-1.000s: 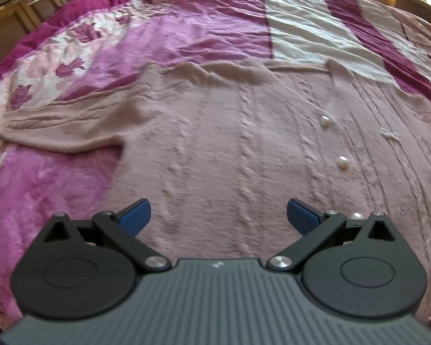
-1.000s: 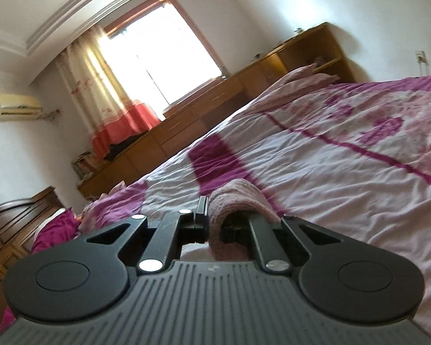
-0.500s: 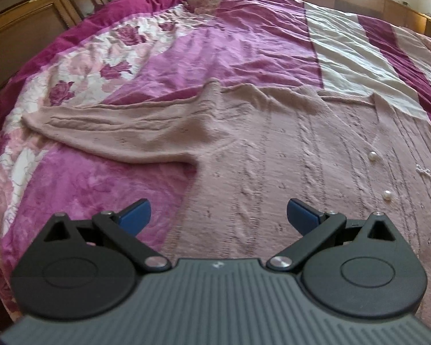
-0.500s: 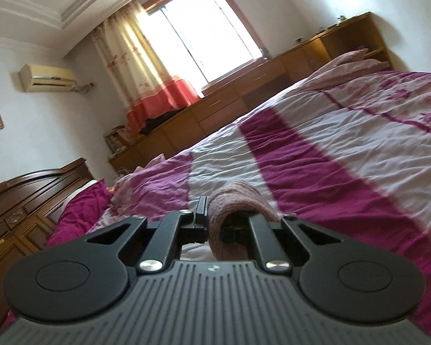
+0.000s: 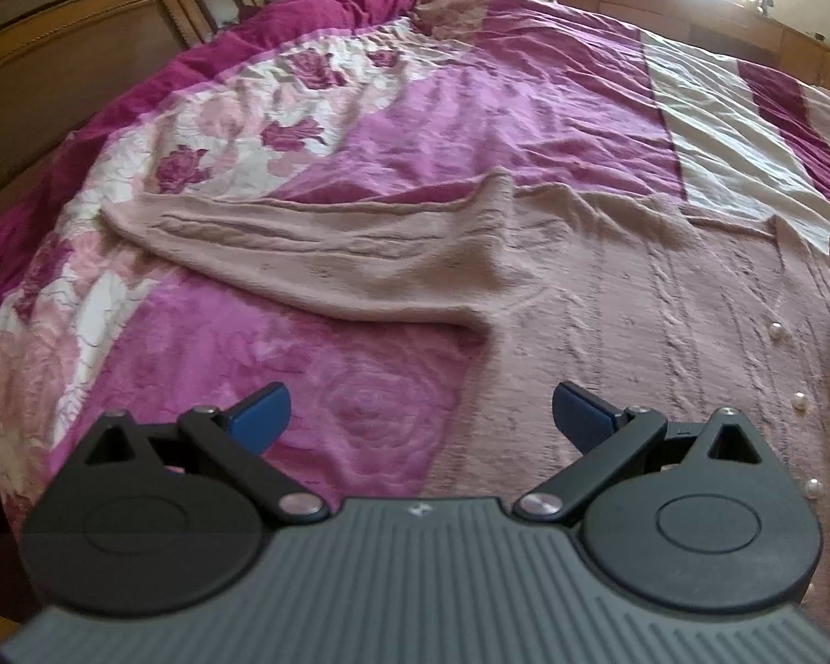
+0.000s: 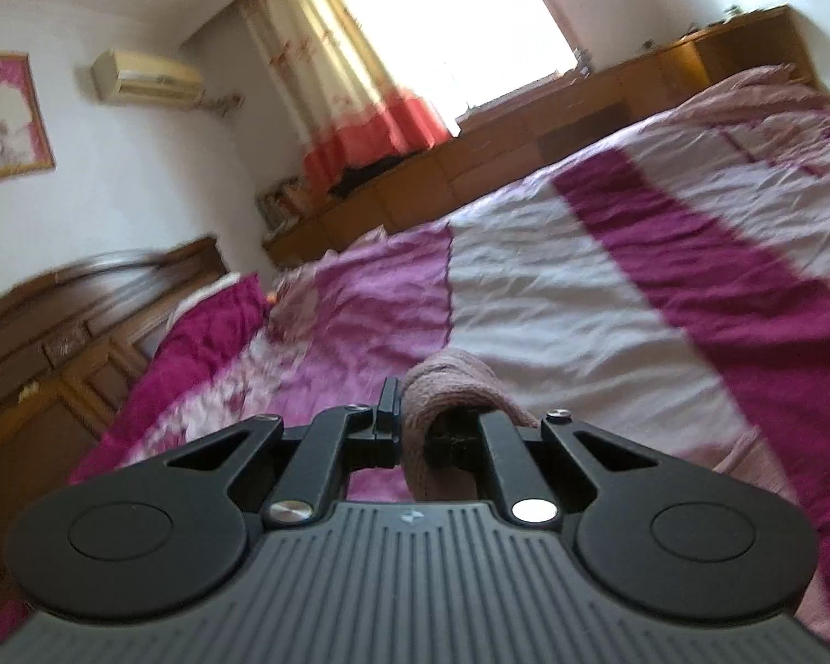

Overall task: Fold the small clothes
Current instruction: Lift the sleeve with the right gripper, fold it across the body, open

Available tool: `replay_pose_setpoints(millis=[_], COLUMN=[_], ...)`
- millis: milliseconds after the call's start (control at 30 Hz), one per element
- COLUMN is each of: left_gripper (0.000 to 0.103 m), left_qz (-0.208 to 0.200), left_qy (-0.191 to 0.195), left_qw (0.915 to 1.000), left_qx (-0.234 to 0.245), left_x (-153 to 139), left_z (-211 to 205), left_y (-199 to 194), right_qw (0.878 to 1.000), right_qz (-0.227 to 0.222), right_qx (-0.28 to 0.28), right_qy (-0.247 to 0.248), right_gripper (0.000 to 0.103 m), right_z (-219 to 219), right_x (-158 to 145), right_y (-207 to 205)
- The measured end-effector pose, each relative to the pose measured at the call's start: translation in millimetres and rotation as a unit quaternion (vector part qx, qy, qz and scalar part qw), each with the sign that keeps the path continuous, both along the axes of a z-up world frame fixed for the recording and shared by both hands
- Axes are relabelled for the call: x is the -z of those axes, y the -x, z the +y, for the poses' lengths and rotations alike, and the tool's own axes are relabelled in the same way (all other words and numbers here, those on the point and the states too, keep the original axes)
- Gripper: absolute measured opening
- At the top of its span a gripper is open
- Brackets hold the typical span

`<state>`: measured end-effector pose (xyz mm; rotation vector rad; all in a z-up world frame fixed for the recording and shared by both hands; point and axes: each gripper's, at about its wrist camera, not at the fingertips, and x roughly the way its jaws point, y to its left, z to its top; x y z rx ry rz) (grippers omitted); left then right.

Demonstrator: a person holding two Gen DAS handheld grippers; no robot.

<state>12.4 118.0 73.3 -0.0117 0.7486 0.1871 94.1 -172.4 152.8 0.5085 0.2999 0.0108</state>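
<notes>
Wide bed fills the left wrist view, covered by a bedspread (image 5: 393, 127) in magenta, pale pink and cream panels, glossy and creased, with a rose print at left. On it lies a dusty-pink knit cardigan (image 5: 636, 321), cable-ribbed, spread flat across the right half; one sleeve (image 5: 326, 249) stretches leftward, tapering to a rounded cuff over the floral panel. Small pearl-like buttons (image 5: 799, 401) run down its front near the right edge. Cardigan's right side is cut off by the frame, and a blurred pink mass at far right cannot be identified. Left gripper (image 5: 418, 415) hangs above the cardigan's lower left edge, blue fingertips (image 5: 263, 412) spread wide, nothing between them. Bare bedspread lies all round the sleeve; a dark wooden headboard (image 5: 83, 55) borders the bed at upper left. Right wrist view, motion-blurred: white walls, a bright window with cream-and-red curtain (image 6: 359, 105), an air conditioner (image 6: 146, 77), a framed picture at far left partly cropped, low wooden cabinets along the wall. Right gripper (image 6: 415, 420) is clenched on a fold of the same pink knit (image 6: 454, 382), which humps over the right finger and hides it; only the thin dark left finger shows. Beyond it, striped bedspread lies unoccupied up to the cabinets.
</notes>
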Motion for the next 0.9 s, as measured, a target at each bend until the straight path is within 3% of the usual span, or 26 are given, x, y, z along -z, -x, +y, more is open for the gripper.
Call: replay_pose_setpoints(millis=[300, 500, 733, 900], left_gripper=[0.103, 0.103, 0.103, 0.103], left_qz=[0.008, 0.014, 0.017, 0.017], left_qy=[-0.002, 0.002, 0.006, 0.007], left_qw=[0.9999, 0.9999, 0.9998, 0.9998], left_qx=[-0.008, -0.004, -0.002, 0.001], left_x=[8, 14, 17, 17], left_z=[12, 11, 11, 9], left_y=[4, 3, 2, 1], right_qw=[0.994, 0.988, 0.982, 0.973], right_qz=[0.076, 0.109, 0.145, 0.180], right_qx=[-0.059, -0.086, -0.113, -0.141], right_qy=[0.043, 0.060, 0.046, 0.018], right_gripper=[0.007, 0.007, 0.009, 0.030], right_z=[70, 91, 93, 94], right_x=[69, 103, 121, 136], right_y=[-24, -32, -35, -34])
